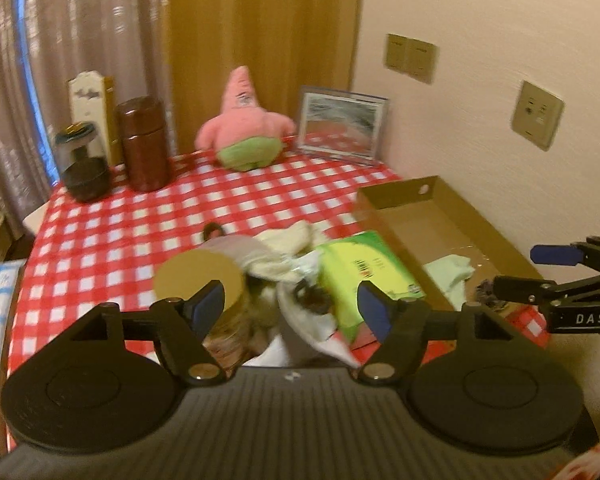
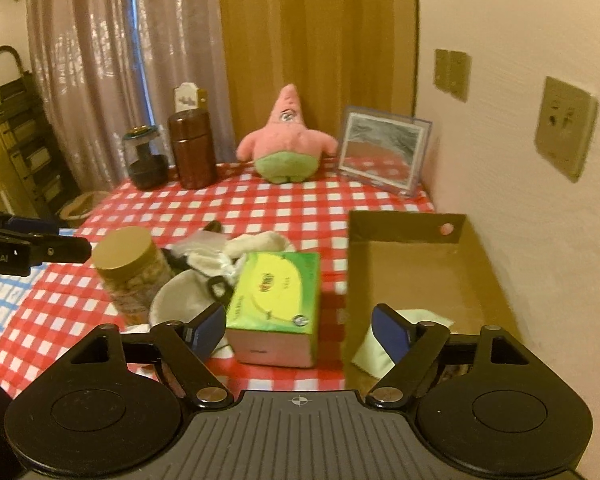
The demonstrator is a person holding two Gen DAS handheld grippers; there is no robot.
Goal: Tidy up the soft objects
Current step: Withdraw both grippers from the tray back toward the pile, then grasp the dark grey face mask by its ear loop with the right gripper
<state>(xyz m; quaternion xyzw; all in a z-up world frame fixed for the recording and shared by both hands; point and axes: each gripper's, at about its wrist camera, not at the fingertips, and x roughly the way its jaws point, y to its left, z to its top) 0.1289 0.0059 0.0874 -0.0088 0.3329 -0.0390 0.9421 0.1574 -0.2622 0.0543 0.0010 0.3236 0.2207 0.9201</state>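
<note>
Sorting soft things into the cardboard box point(image 2: 476, 264)

One pale cloth point(image 2: 380, 354) is already lying in the box; a heap of soft cloths point(image 1: 283, 252) is waiting beside the green tissue pack point(image 2: 275, 300), while left gripper point(image 1: 291, 306) and right gripper point(image 2: 297, 328) are hovering spread wide, gripping nothing

L gripper point(image 1: 291, 306): black linkage arms, blue pads, silver pivot screws, ribbed grey body w/ two round discs | R gripper point(image 2: 300, 330): same build (white "DAS" on its side)
</note>
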